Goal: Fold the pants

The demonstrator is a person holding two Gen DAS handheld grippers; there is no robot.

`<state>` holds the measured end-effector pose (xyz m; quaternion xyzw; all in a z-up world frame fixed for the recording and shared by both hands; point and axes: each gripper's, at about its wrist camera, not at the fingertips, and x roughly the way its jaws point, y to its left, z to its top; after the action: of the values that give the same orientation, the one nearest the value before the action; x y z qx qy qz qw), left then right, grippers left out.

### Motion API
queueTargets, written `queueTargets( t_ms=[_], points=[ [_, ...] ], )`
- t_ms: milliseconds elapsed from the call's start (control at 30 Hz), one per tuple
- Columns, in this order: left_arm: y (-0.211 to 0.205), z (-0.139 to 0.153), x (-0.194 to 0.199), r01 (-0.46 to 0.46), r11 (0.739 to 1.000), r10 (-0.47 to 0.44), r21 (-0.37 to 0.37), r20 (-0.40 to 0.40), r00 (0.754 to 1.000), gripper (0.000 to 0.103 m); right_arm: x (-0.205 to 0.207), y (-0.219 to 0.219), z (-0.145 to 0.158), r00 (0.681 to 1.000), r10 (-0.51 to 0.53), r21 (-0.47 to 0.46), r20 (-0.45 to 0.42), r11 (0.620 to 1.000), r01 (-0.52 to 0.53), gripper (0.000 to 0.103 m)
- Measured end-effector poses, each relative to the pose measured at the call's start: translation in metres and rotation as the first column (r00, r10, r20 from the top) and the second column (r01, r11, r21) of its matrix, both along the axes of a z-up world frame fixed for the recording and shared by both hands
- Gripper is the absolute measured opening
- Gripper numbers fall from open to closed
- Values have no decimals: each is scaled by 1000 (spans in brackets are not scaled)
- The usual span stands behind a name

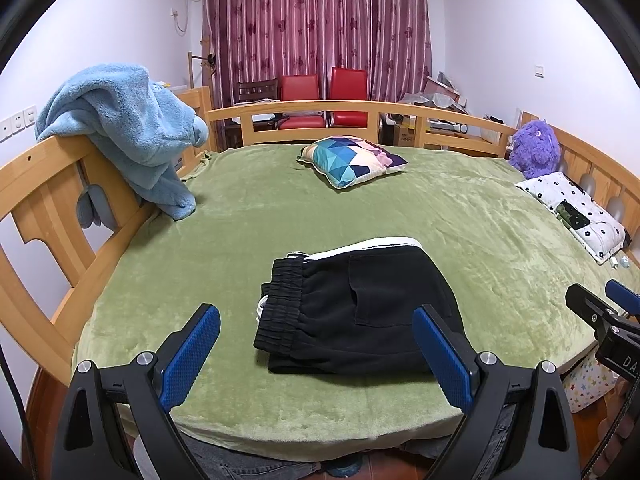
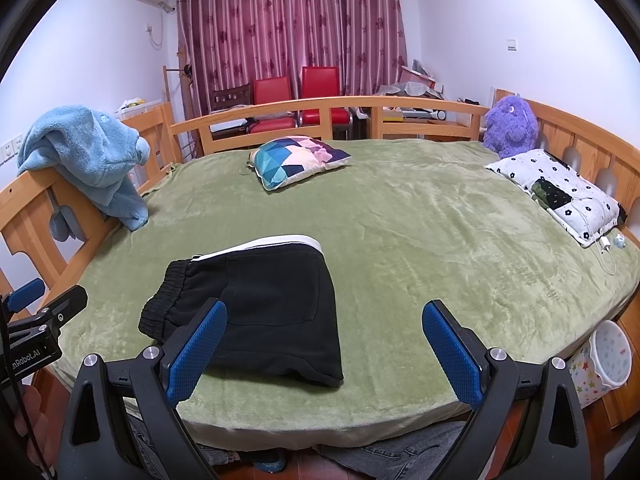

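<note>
Black pants (image 1: 360, 308) with a white side stripe lie folded into a compact rectangle on the green bed cover (image 1: 460, 216), waistband to the left. They also show in the right wrist view (image 2: 264, 312). My left gripper (image 1: 316, 344) is open and empty, held back above the near edge of the bed, facing the pants. My right gripper (image 2: 324, 340) is open and empty, to the right of the pants; its tip also shows in the left wrist view (image 1: 600, 312). The left gripper's tip shows in the right wrist view (image 2: 44, 300).
A patterned cushion (image 1: 352, 160) lies at the far middle of the bed. A white flowered pillow (image 1: 572, 212) and purple plush toy (image 1: 536, 148) are at the right. A blue fleece (image 1: 128, 132) hangs on the wooden rail (image 1: 48, 184). A starred bin (image 2: 604, 360) stands beside the bed.
</note>
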<state>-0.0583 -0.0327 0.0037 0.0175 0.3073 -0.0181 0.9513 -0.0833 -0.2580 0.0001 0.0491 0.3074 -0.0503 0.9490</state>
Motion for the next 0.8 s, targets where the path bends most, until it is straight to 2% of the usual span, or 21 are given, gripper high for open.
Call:
queueTargets(
  t_ms=[800],
  points=[
    [-2, 2, 3, -13, 1000, 13, 5, 12, 1000, 98, 0, 16, 6, 1000, 4, -13, 18, 1000, -3, 97]
  ],
)
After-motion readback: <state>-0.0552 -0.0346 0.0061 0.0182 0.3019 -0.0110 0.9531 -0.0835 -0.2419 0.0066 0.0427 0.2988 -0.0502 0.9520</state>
